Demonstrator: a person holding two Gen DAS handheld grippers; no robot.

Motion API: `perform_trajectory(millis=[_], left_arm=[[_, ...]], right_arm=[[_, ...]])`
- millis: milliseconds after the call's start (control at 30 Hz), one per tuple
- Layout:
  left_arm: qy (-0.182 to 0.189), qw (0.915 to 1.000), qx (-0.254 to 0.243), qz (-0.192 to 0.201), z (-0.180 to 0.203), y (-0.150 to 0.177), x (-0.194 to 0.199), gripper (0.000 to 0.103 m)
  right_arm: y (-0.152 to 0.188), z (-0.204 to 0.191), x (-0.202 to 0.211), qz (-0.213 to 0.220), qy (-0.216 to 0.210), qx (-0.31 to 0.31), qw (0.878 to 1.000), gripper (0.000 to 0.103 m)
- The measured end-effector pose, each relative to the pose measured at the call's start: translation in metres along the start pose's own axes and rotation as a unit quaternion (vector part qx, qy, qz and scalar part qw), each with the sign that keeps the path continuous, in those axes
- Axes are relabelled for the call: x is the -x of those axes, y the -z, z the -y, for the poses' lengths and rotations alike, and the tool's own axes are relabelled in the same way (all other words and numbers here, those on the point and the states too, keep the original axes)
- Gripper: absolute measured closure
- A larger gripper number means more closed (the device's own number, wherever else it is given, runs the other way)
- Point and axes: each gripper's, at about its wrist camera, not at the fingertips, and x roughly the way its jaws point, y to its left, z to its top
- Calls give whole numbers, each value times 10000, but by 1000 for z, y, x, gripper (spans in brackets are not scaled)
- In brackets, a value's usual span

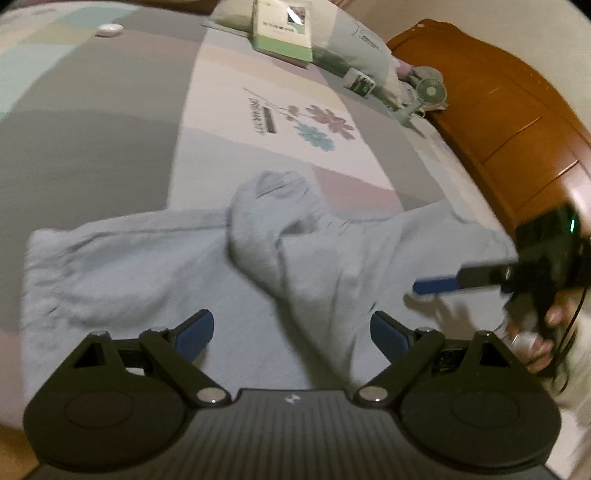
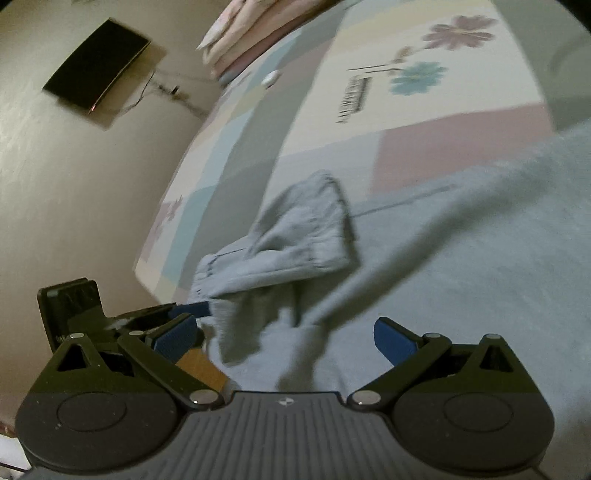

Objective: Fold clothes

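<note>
Patchwork bedspread (image 1: 110, 155) beneath pale blue garment (image 1: 147, 266), long axis crosswise. Folded sleeve (image 1: 273, 221) just beyond left gripper (image 1: 291, 332), jaws apart, empty. Right gripper (image 2: 284, 336) likewise apart, over garment's other end.

Bare patchwork bedsheet (image 1: 110, 122) beyond the crumpled pale-blue garment (image 1: 258, 236) lies open; green-and-white box (image 1: 284, 29), small handheld fan (image 1: 430, 92) crowd the wooden headboard (image 1: 498, 107).

Dim, warm indoor light is recorded in both views. Heavy motion blur is seen across the garment (image 1: 147, 266) and bedspread (image 1: 110, 155). Fisheye bending and dark corners are noted at the edges.
</note>
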Motion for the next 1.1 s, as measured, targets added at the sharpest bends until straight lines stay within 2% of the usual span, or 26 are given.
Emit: perform_trajectory(millis=[133,200,267,400,467,500,567,633,767,933,1033,1100], left_arm=[[645,9960,604,-151,-13,-20,-24,12],[907,9905,1010,-235,-25,-26,-38,12],[990,9843,1428,-300,-39,-31,-53,14],[1349,9703,1997,-200,-59,-36,-66,14],[1407,9652,2201,-124,-66,-37,-69,21],[1361,9654,2222,-109,-68,-37,-69,30],[1106,9700,2159,-127,-66,-38,-69,58],[703,9777,1973,-175,-60,-38,-66,81],[349,9867,1586,-95,-46,-41,-58,89],[317,9940,948,452,-23,-60,-31,91],[384,9946,596,757,-14,-72,-13,91],[428,9947,432,824,-10,-76,-7,91]], right_arm=[[5,16,7,130,-41,-185,9997,0],[6,22,6,169,-71,-263,9995,0],[7,27,5,190,-88,-321,9993,0],[8,33,4,215,-132,-371,9990,0],[9,36,4,242,-181,-385,9988,0],[10,36,4,250,-191,-378,9988,0],[11,35,5,258,-175,-321,9990,0],[13,32,7,251,-121,-233,9993,0],[15,22,8,231,71,-23,9997,0],[16,11,15,285,241,246,9990,0],[17,7,20,358,289,330,9984,0],[16,6,21,371,323,358,9981,0]])
